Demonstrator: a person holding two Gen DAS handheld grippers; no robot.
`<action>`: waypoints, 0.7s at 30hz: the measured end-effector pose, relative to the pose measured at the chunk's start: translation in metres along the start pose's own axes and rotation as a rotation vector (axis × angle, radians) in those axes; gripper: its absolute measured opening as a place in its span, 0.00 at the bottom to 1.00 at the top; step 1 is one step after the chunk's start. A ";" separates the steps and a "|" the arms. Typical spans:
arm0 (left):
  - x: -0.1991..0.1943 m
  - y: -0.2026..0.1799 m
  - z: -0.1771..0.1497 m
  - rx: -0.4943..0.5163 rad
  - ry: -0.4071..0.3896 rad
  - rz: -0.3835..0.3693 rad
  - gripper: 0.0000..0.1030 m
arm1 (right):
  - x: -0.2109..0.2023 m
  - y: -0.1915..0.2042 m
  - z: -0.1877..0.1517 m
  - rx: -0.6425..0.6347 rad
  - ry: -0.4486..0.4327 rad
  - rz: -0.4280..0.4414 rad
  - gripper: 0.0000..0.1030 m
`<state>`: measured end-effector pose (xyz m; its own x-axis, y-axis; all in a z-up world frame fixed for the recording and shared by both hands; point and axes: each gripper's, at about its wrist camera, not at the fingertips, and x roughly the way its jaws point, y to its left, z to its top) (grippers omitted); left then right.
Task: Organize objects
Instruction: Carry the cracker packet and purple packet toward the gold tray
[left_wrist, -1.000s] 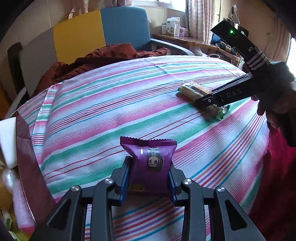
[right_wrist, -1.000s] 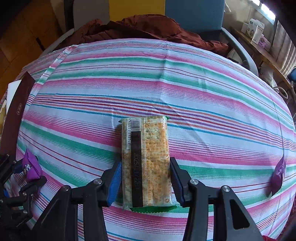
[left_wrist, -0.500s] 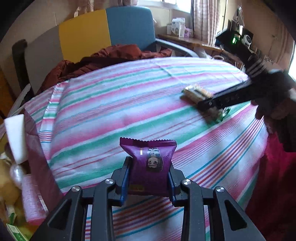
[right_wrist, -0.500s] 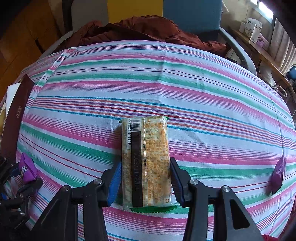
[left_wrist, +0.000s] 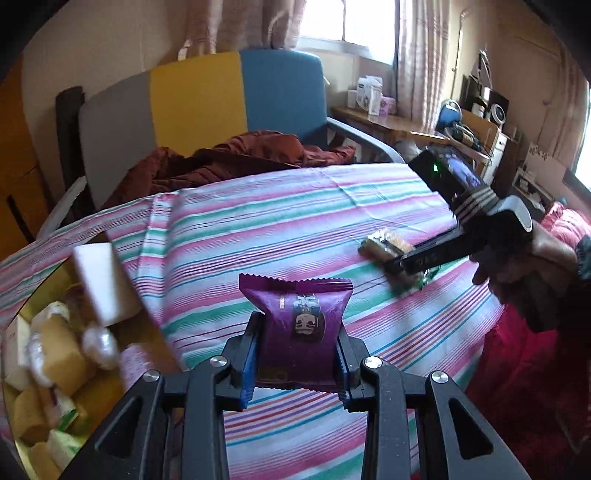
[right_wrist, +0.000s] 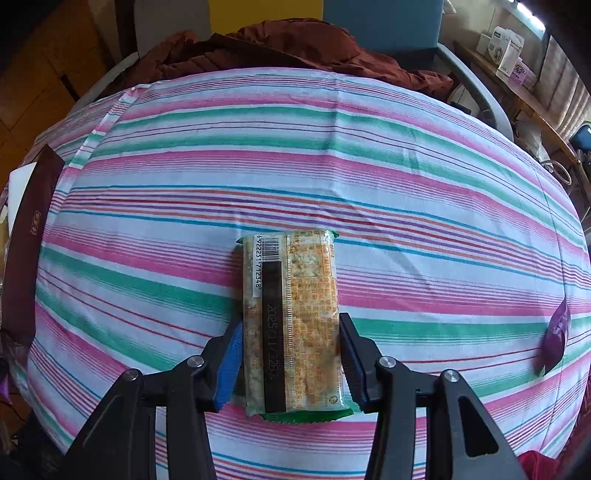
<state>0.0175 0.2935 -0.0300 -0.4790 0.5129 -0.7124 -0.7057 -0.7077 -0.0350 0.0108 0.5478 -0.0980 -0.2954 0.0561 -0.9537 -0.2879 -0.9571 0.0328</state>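
My left gripper (left_wrist: 295, 354) is shut on a purple snack packet (left_wrist: 297, 325) and holds it up above the striped tablecloth (left_wrist: 258, 229), just right of an open box (left_wrist: 51, 354) full of wrapped snacks. My right gripper (right_wrist: 290, 354) straddles a long cracker packet (right_wrist: 291, 317) that lies flat on the cloth; its blue pads (right_wrist: 231, 354) sit at the packet's sides. The same cracker packet (left_wrist: 384, 245) and right gripper show at the right in the left wrist view. A second purple packet (right_wrist: 556, 336) lies at the cloth's right edge.
A grey, yellow and blue chair (left_wrist: 199, 99) with a rust-brown jacket (left_wrist: 236, 155) stands behind the table. The box's dark brown lid (right_wrist: 26, 251) stands at the table's left edge. A cluttered wooden shelf (left_wrist: 424, 129) runs along the back right.
My left gripper has lifted and swung left with the purple packet, bringing the snack box into view. My right gripper has stayed around the cracker packet.
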 end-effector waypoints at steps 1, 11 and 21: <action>-0.003 0.004 -0.001 -0.007 -0.002 0.002 0.33 | 0.000 0.006 0.000 -0.001 0.003 0.003 0.47; -0.036 0.052 -0.024 -0.103 -0.031 0.036 0.33 | -0.002 0.081 -0.001 -0.037 0.012 0.097 0.47; -0.084 0.141 -0.057 -0.323 -0.072 0.135 0.33 | -0.056 0.145 -0.006 -0.042 -0.109 0.251 0.47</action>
<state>-0.0116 0.1232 -0.0148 -0.6005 0.4290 -0.6748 -0.4377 -0.8826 -0.1715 -0.0092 0.4039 -0.0418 -0.4493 -0.1561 -0.8797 -0.1560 -0.9558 0.2493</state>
